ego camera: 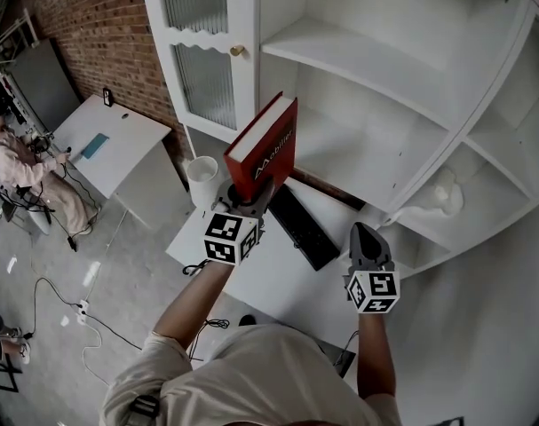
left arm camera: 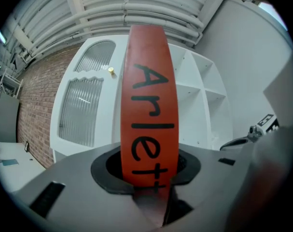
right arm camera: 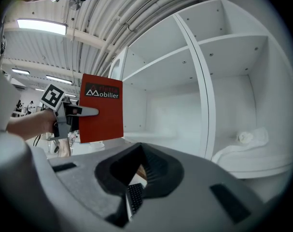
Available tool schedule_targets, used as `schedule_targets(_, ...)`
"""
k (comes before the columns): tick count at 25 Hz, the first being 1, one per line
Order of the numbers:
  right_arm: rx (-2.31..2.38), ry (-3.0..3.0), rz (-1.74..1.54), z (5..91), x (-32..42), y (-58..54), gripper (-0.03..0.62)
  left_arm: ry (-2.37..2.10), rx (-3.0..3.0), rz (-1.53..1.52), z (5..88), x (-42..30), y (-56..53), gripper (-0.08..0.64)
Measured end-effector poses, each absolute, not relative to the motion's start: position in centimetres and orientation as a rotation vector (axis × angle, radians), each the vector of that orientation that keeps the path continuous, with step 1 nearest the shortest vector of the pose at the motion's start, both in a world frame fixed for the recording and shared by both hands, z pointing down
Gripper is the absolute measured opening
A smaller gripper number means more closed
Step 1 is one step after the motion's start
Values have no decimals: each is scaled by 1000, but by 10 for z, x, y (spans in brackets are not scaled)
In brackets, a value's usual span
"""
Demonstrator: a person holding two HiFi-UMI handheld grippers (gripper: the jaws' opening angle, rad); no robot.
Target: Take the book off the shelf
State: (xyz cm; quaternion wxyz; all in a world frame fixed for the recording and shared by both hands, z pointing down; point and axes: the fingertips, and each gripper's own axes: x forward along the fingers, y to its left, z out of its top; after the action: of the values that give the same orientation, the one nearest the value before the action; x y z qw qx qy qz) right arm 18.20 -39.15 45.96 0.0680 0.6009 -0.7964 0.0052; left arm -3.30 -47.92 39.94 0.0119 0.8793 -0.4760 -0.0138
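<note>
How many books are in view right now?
1. The red book is clamped in the left gripper, held in front of the white shelf unit. The shelves that show hold no other book; some compartments are cut off.

The book (ego camera: 262, 149) is a red hardback with black lettering down its spine and pale page edges at its top; it stands upright, clear of the white shelf (ego camera: 367, 60) behind it, its lower end clamped in the left tool (ego camera: 248, 204).
</note>
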Motion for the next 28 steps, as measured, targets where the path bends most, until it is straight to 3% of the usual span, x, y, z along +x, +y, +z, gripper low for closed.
schedule_targets(28,1801,-2413,-46,452,196,-375,3,-1628,2638,88,476,-80,-426,147)
